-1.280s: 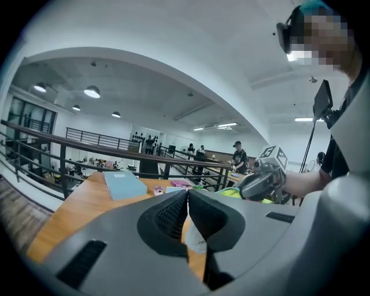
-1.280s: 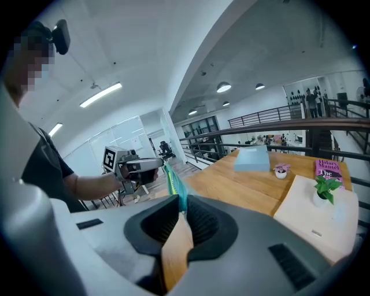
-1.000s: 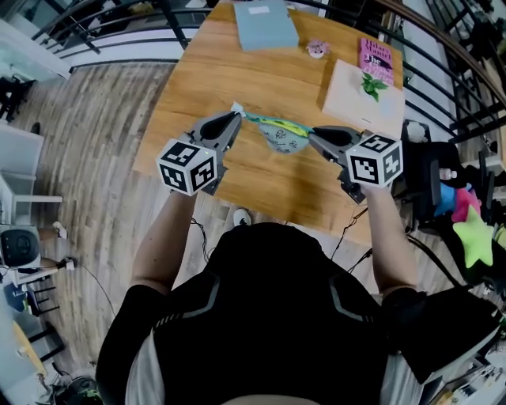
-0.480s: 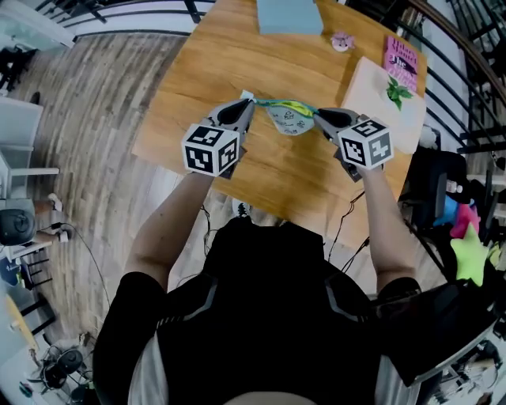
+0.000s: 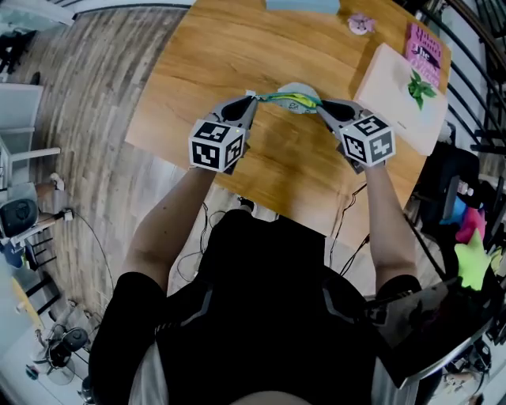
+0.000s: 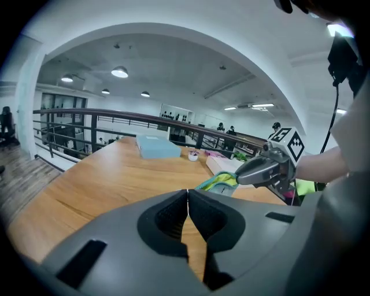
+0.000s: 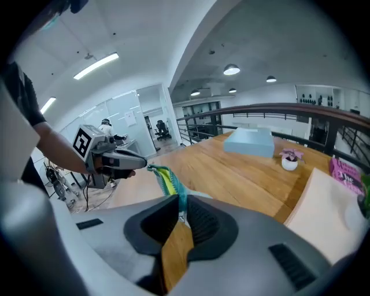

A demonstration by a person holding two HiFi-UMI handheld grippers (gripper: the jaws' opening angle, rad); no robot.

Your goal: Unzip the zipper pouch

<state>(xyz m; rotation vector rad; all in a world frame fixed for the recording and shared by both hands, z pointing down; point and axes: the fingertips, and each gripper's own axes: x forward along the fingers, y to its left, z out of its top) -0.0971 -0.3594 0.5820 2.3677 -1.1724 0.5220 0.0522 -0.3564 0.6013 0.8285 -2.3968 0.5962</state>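
A teal zipper pouch [image 5: 290, 99] with a yellow inside hangs stretched between my two grippers, low over the wooden table [image 5: 213, 55]. My left gripper [image 5: 250, 98] is shut on its left end, where a small white tab shows. In the left gripper view the jaws [image 6: 187, 192] meet tightly and the pouch [image 6: 221, 181] runs off to the right gripper [image 6: 239, 177]. My right gripper [image 5: 320, 105] is shut on the pouch's right end. In the right gripper view, teal fabric [image 7: 171, 184] sits between the pads [image 7: 181, 200] and leads toward the left gripper [image 7: 143, 167].
A pale book with a leaf picture [image 5: 403, 95] lies to the right, a pink book [image 5: 427, 47] beyond it. A light blue box [image 7: 248, 140] and a small pink pot [image 5: 361, 22] stand at the far side. The table's near edge runs just below the grippers.
Both grippers have sunk toward the tabletop with the pouch still stretched between them. Both grips are unchanged.
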